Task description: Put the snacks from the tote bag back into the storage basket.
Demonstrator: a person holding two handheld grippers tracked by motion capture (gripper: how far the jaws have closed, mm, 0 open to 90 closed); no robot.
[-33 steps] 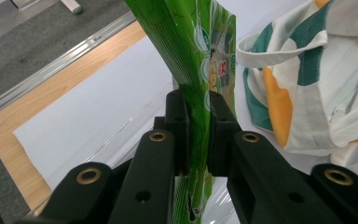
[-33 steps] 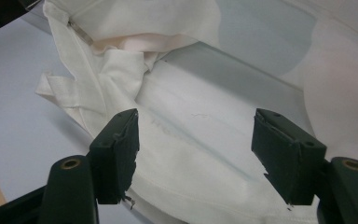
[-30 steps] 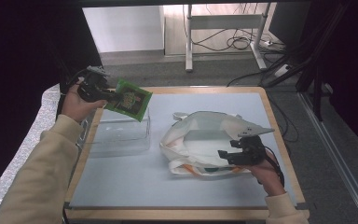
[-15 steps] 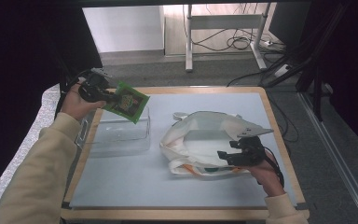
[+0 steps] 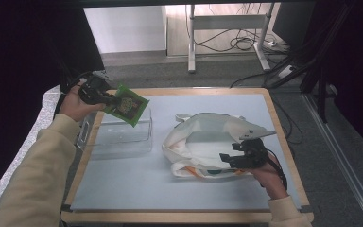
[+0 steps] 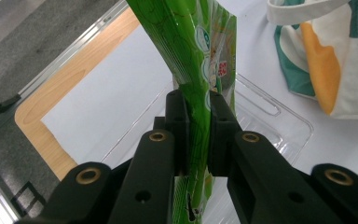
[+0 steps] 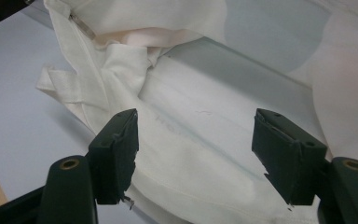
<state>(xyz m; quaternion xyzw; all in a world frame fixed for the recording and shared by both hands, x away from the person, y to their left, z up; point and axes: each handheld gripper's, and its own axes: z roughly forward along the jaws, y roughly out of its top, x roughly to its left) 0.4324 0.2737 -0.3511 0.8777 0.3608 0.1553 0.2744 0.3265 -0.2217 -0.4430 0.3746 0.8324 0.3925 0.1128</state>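
Up close, left tool (image 6: 196, 109) clamped on green packet (image 6: 200, 46) — right tool (image 7: 196, 140) agape over white bag (image 7: 205, 98).

We note a flat green snack packet (image 5: 126, 105) held off the bench, tilted, above the near-left end of a clear plastic bin (image 5: 123, 137), pinched at one edge. To its right a white cloth tote bag (image 5: 203, 142) with teal and orange print lies slumped, mouth gaping.
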